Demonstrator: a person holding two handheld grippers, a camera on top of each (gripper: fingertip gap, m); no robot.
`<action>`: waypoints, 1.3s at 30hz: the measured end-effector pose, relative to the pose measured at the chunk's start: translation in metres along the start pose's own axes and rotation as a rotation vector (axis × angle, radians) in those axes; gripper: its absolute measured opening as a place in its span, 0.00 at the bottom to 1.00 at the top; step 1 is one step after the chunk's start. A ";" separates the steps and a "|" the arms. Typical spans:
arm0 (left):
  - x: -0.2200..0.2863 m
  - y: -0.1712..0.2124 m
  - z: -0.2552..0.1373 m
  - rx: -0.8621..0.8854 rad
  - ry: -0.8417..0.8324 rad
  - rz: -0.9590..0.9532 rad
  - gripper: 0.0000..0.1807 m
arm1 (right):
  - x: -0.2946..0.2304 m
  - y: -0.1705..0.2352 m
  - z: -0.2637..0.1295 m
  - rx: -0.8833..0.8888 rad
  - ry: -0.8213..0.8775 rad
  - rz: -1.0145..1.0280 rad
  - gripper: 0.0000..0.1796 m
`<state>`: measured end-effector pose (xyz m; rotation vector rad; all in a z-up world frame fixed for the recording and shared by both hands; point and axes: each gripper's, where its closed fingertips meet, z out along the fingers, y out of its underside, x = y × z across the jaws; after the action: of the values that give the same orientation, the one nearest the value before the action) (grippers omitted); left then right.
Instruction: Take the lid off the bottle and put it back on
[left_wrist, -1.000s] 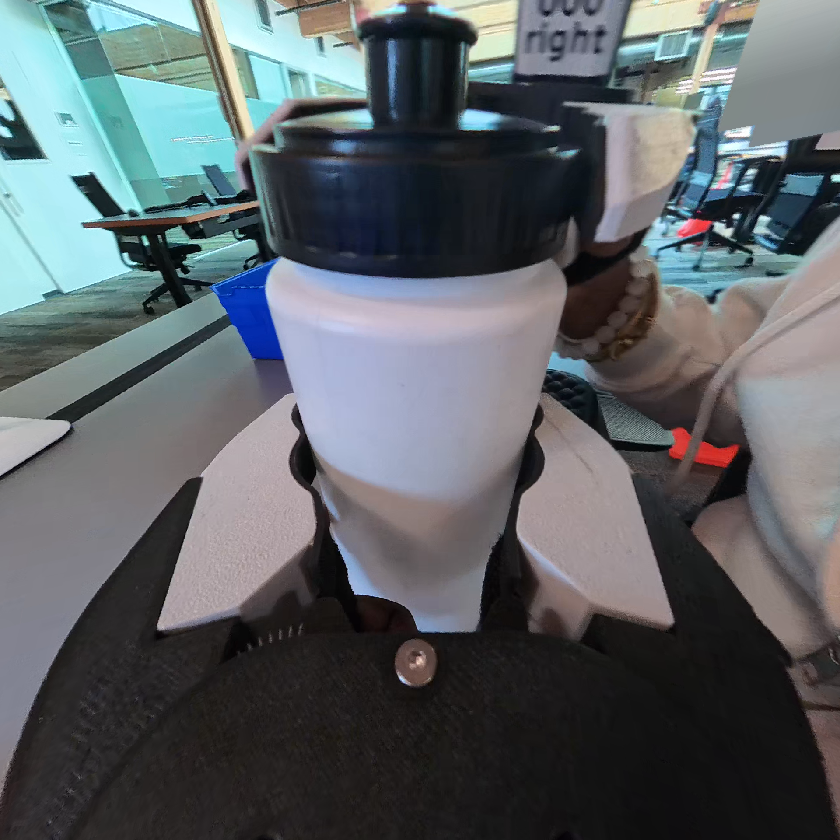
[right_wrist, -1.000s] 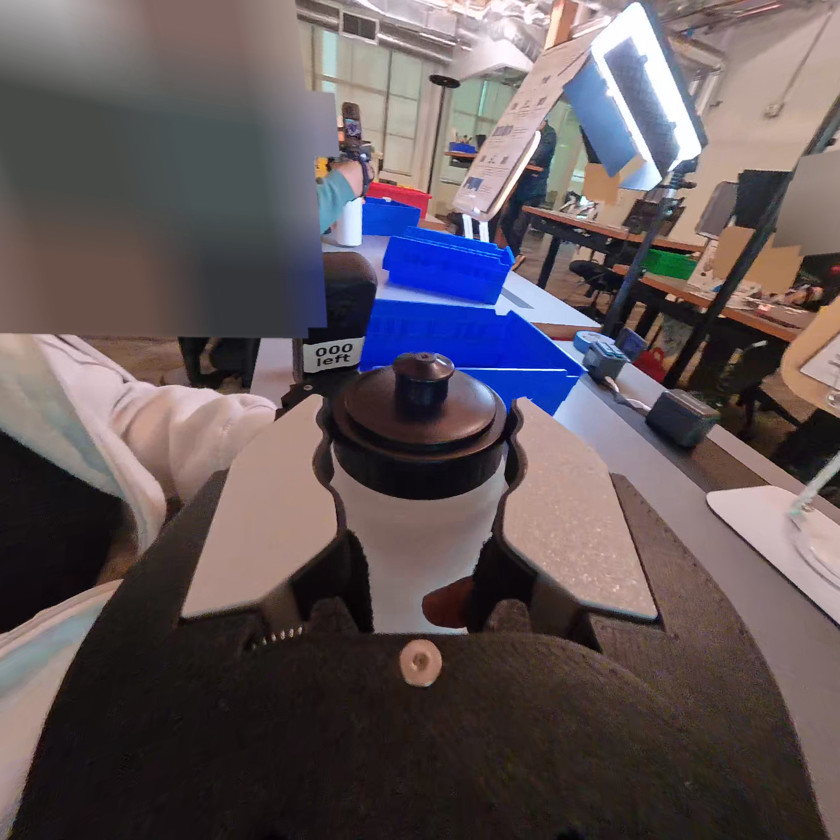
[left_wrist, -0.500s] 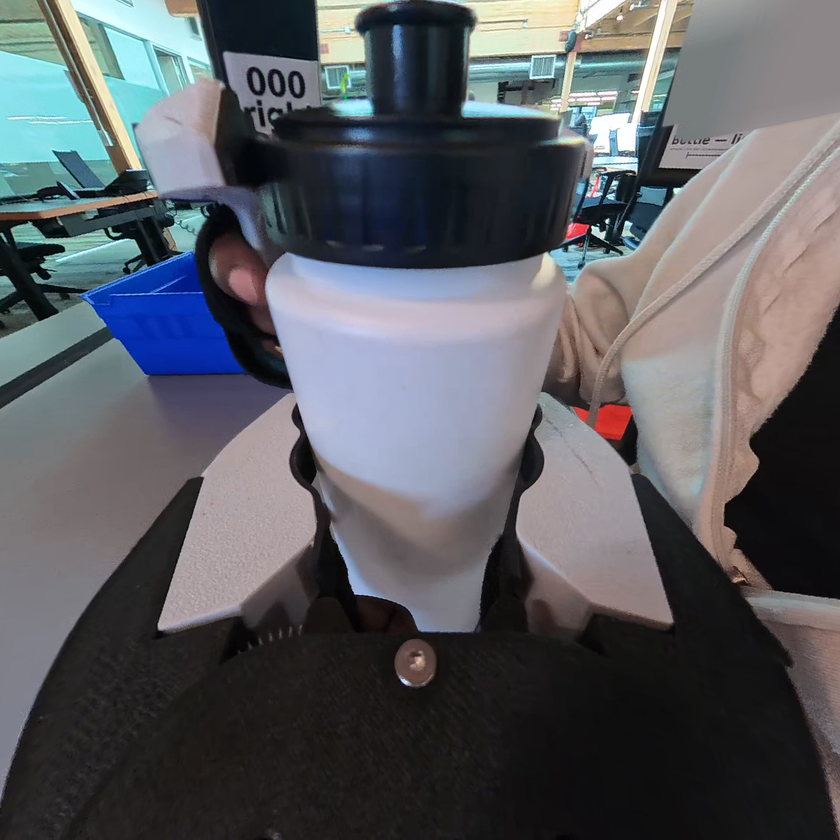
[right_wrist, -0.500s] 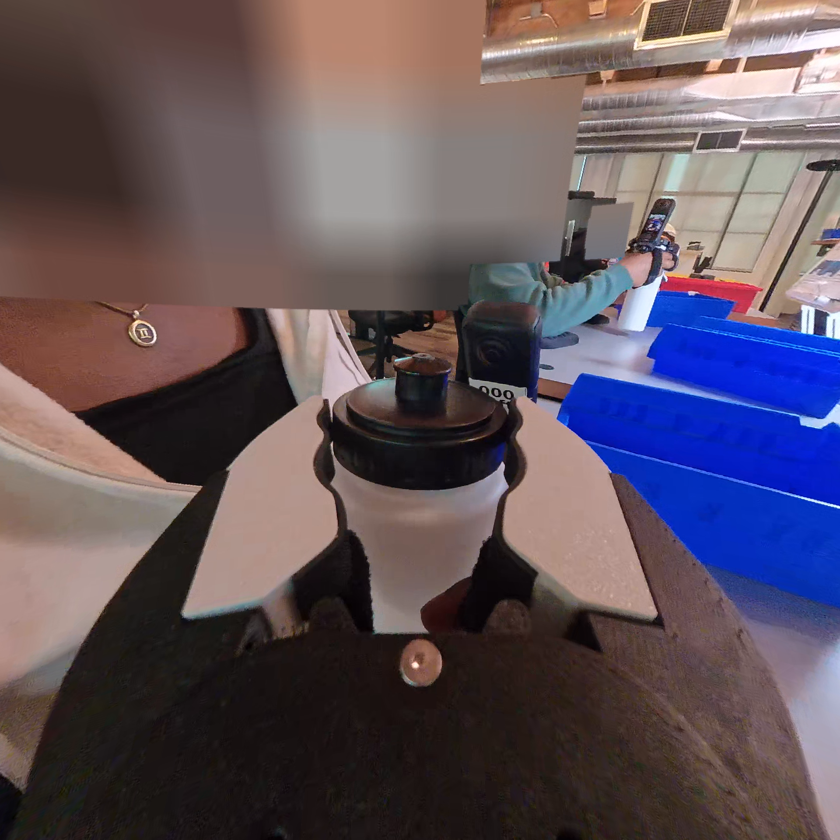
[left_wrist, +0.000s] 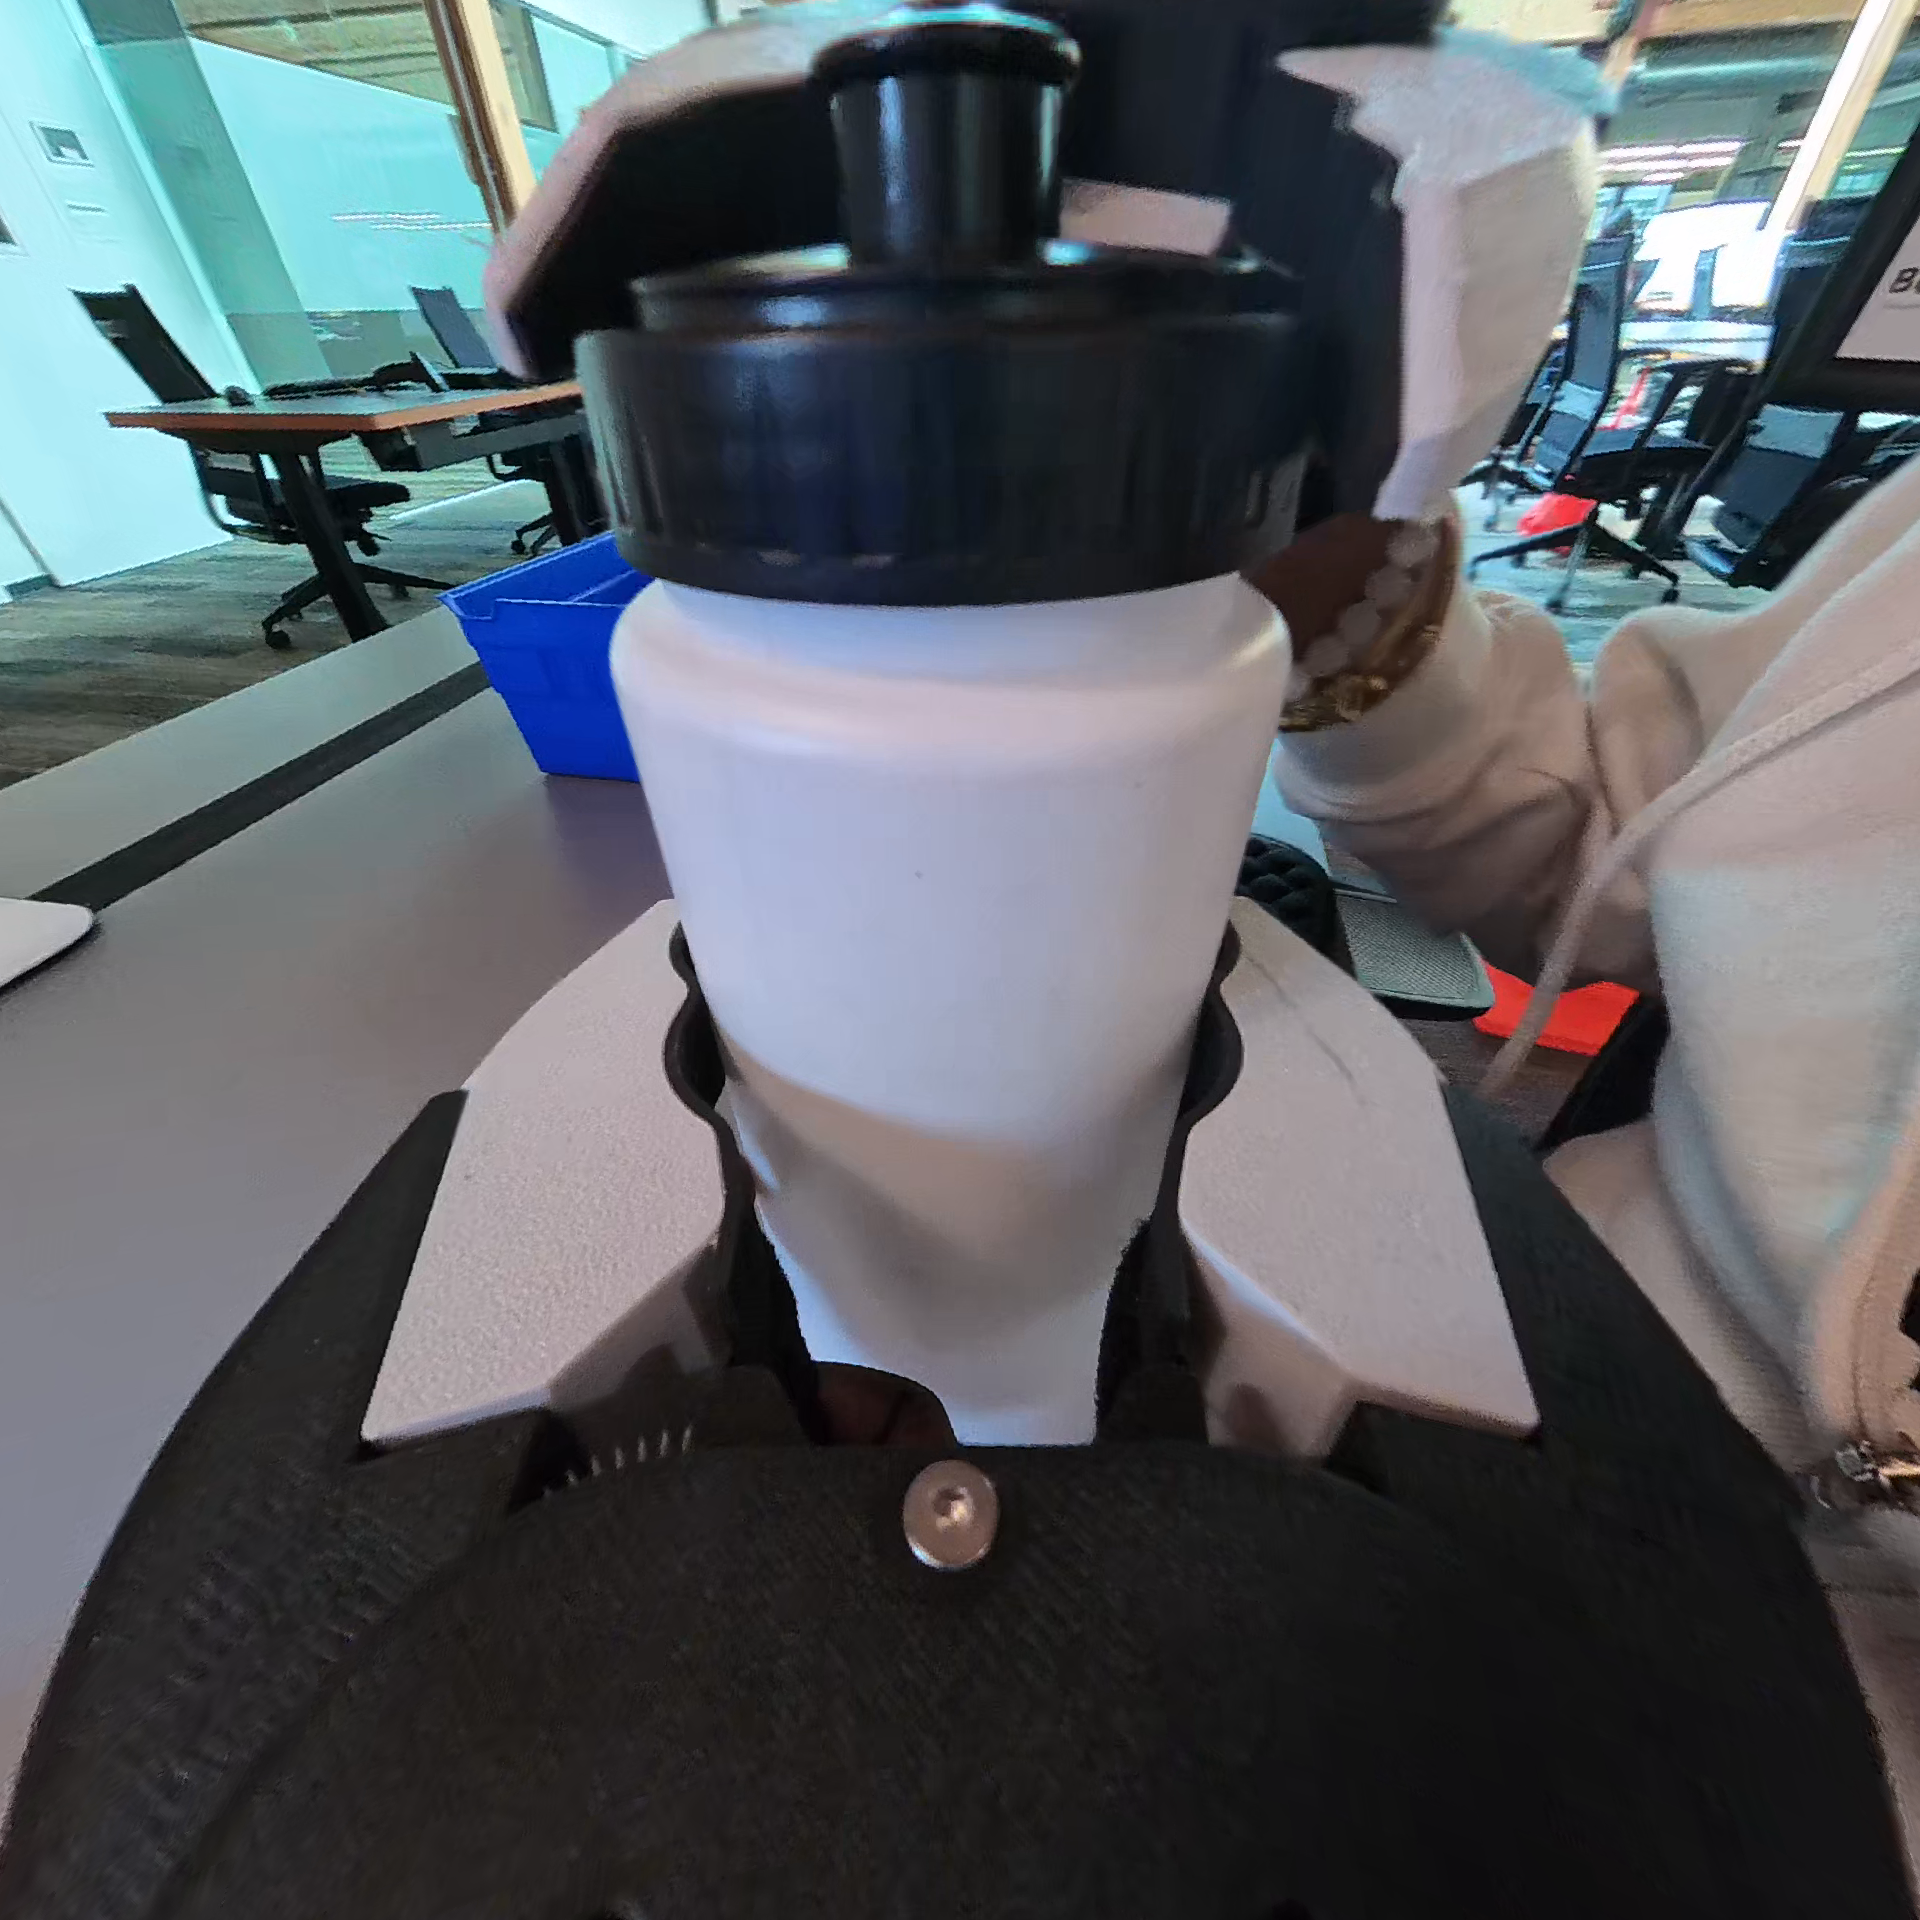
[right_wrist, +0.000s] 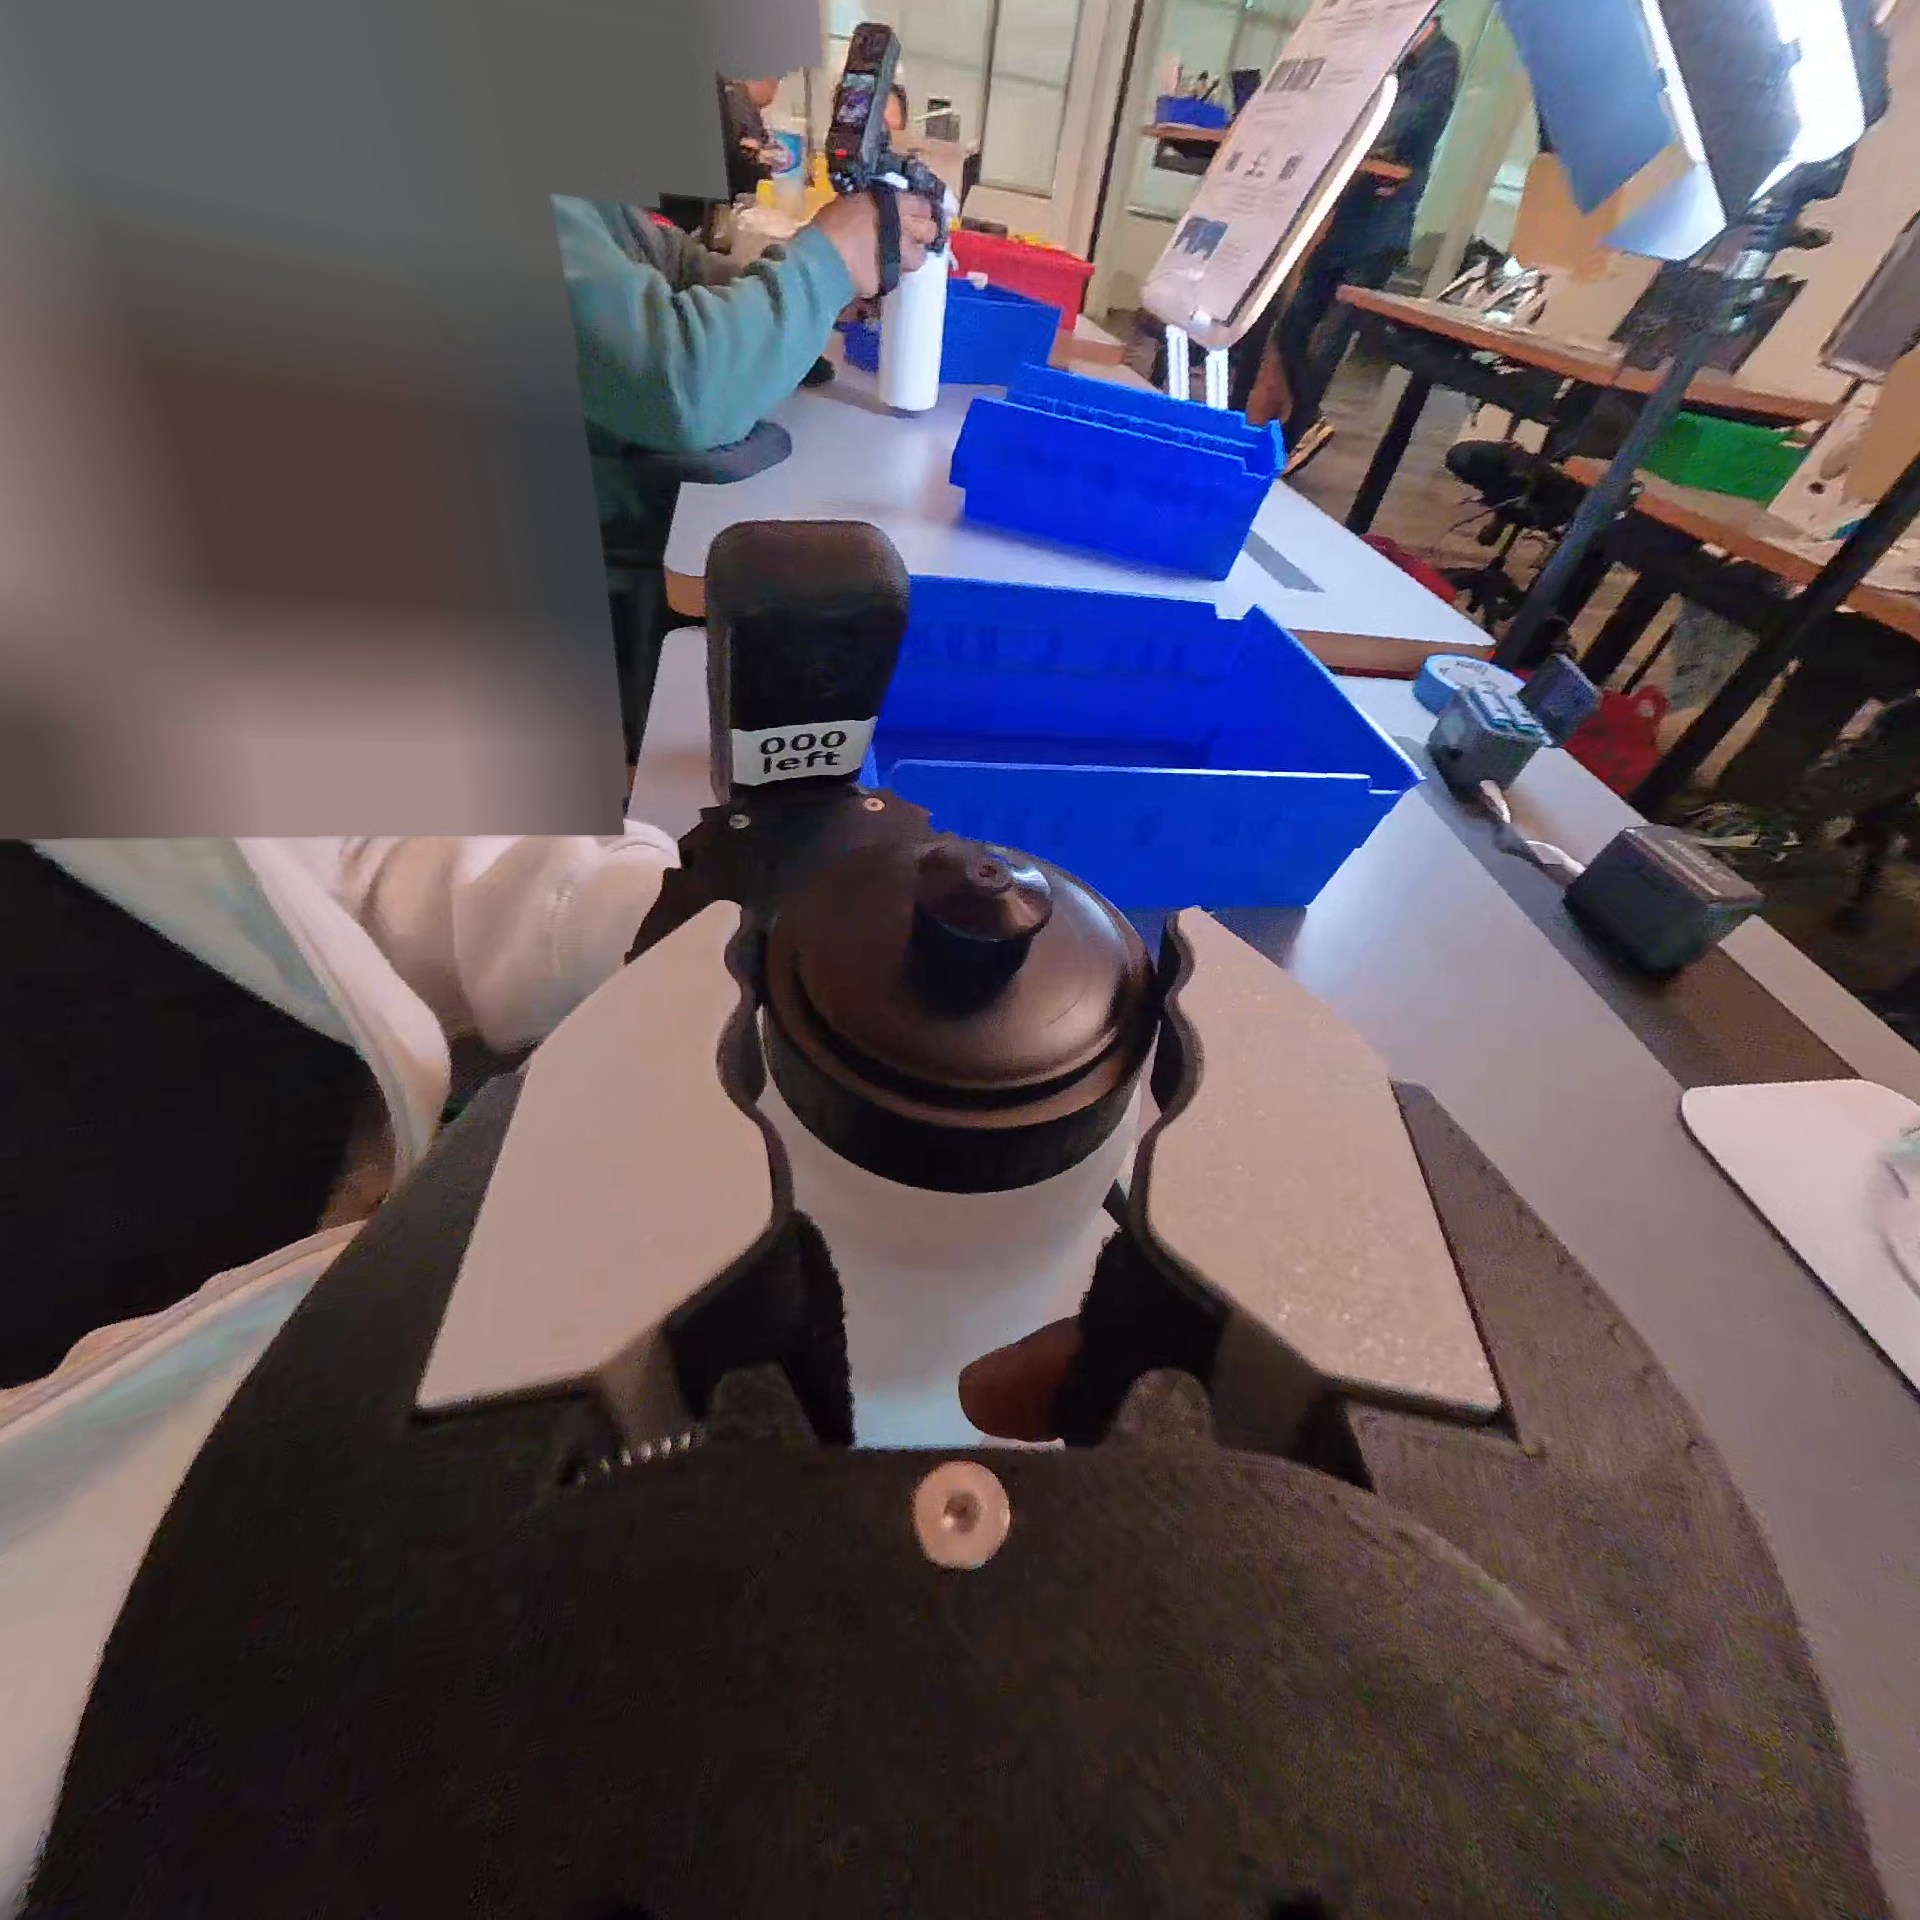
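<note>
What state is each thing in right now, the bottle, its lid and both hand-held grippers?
White plastic bottle: upright, held off the table, lid on.
Black ribbed screw lid: seated on the bottle, spout pointing up.
Left hand-held gripper: shut on the bottle's body.
Right hand-held gripper: shut on the lid.
Blue plastic bin: open, on the grey table.

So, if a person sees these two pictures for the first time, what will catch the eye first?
First, the white bottle with its black lid, filling the middle of the left wrist view. The left gripper clamps the bottle's body, and the right gripper clamps the lid from behind it. After that, the bright blue bin on the grey table past the bottle in the right wrist view.
</note>
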<state>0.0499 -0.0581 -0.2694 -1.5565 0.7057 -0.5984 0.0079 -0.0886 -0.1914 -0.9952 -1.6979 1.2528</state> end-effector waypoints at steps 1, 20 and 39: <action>0.002 0.000 0.000 0.001 0.019 -0.004 0.50 | -0.002 0.000 -0.001 -0.004 -0.043 -0.005 0.41; 0.014 0.000 -0.001 0.004 0.107 -0.012 0.50 | -0.010 0.007 -0.002 -0.094 -0.182 0.105 0.45; 0.020 0.000 -0.005 0.023 0.158 0.010 0.49 | -0.002 -0.038 -0.031 0.208 -0.331 -0.115 0.42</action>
<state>0.0597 -0.0760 -0.2690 -1.4950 0.8218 -0.7252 0.0317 -0.0879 -0.1483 -0.5824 -1.7961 1.5445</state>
